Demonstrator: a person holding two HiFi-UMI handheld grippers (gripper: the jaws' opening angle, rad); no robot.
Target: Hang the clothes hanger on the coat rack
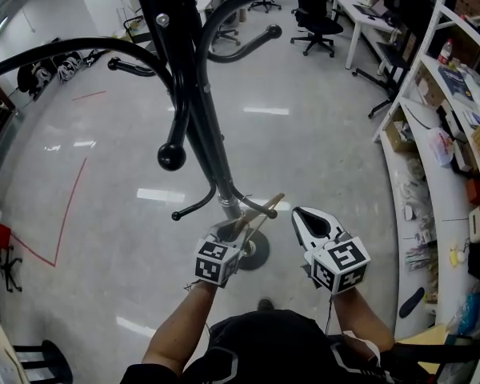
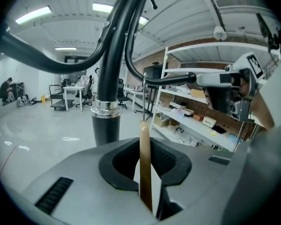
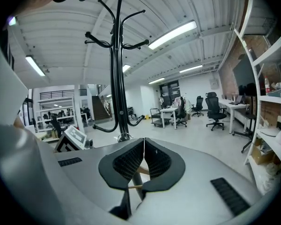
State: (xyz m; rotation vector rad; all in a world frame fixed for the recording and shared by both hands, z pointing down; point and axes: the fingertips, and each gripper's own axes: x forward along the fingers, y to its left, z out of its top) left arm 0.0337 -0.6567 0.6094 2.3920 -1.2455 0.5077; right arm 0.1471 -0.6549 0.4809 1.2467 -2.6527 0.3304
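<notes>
At the foot of the coat rack (image 1: 194, 110), our left gripper (image 1: 234, 229) is clamped on the wooden clothes hanger (image 1: 260, 212). The hanger's bar juts up and to the right from the jaws, close beside the black pole. In the left gripper view the wood stands edge-on between the pads, with its wire hook rising above it. The hanger is on none of the rack's arms. Our right gripper (image 1: 304, 217) sits just beside the left one, jaws pressed together with nothing between them.

A low curled hook (image 1: 194, 206) branches from the pole just left of the left gripper. Higher up, a knob-ended arm (image 1: 172, 157) and a long curved arm (image 1: 80, 50) sweep across above our hands. The rack's round base (image 1: 258, 252) rests on a glossy grey floor (image 1: 304, 142) marked with a red line (image 1: 68, 206). White shelving (image 1: 420, 146) crowded with small goods runs along our right. Farther off stand black office chairs (image 1: 316, 18) and a white bench (image 1: 360, 10).
</notes>
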